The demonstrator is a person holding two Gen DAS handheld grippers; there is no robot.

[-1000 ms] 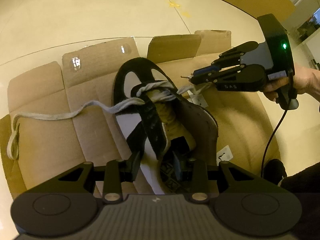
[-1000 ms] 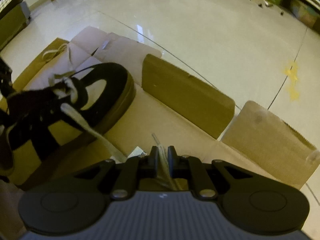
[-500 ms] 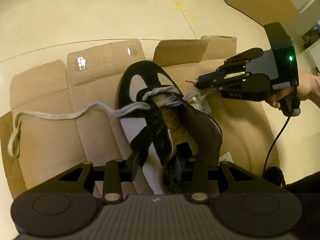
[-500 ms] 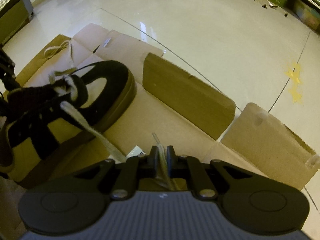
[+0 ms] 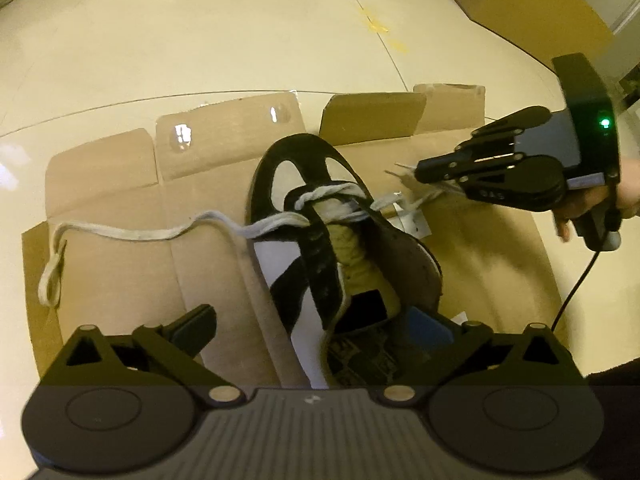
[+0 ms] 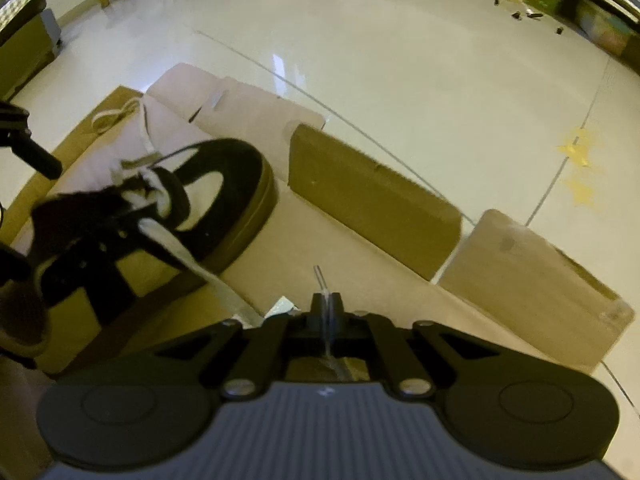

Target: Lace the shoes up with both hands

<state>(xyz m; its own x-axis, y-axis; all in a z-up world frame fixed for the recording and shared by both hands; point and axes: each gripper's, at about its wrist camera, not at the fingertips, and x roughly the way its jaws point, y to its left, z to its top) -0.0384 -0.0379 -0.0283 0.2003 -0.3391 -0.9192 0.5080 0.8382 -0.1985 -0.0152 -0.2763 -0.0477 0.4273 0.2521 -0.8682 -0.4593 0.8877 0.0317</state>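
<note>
Counting from the front: two grippers, one shoe, one lace, one flattened cardboard sheet, one hand in shot, one closed box far back.

Closest in, the left gripper [image 5: 312, 324]: jaws opening, spread wide either side of the shoe's heel, pads clear of it, gripping nothing. Just beyond, the shoe [image 5: 320, 240], lying on the cardboard sheet [image 5: 120, 272], toe pointing away. Off to the right, the right gripper [image 5: 420, 170], held by the hand [image 5: 580, 204], clenched tight on the lace [image 5: 136, 234] near its tip; from its own camera [image 6: 327, 300], clear aglet [image 6: 319, 276] poking out past the closed fingers. Further out, pale glossy floor [image 5: 200, 40], then the brown box [image 5: 532, 12] at top right.

Against a second ago: left fingers pinched close together at the heel then, flung apart now. Right gripper closed on the lace then and now, lace end in the same spot between its fingers. Shoe a touch further from the left camera, otherwise much as before.

And the shoe itself: black upper with white panels, dark sole rim, yellowish lining, mouth gaping. Lace off-white and flat, threaded only through the eyelets nearest the toe, crossed once there. One end trailing left over the cardboard and finishing in a loose loop; the other running right, off the shoe and up into the right gripper. Lower eyelets bare.
</note>
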